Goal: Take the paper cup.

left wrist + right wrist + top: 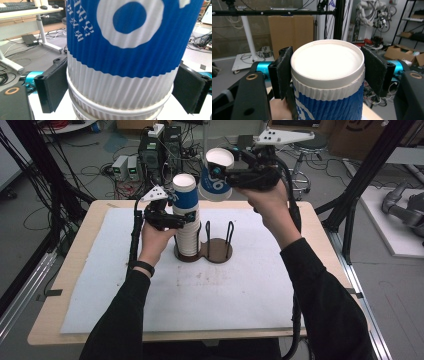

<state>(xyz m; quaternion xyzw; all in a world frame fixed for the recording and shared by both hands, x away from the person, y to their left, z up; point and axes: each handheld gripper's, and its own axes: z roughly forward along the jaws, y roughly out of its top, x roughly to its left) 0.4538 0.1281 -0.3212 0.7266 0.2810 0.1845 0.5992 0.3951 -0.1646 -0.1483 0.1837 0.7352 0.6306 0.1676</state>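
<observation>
- The cup (216, 176) in the right claw (223, 171) was ribbed paper, blue with white print and a white band under a rolled white rim; it hung tilted in the air above the bench (75, 270), up and to the right of the stack (186, 215), clear of it.
- The right gripper view looked down on the cup's (327, 62) white inside, a black pad pressing on each side just under the rim.
- The stack stood upright in the left ring of a brown holder (215, 251) on a white mat (225, 290); its top cup was the same blue and white, with white ribbed cups nested below.
- Count: one cup held apart, one stack whose number of cups I could not tell, one holder with two rings, two claws.
- The left claw (186, 220) was spread wide around the stack, at the white band below the blue; in the left gripper view its pads (53, 85) sat at both sides of the stack (125, 75), whether pressing or just beside I could not tell.
- The right claw pinched the cup.
</observation>
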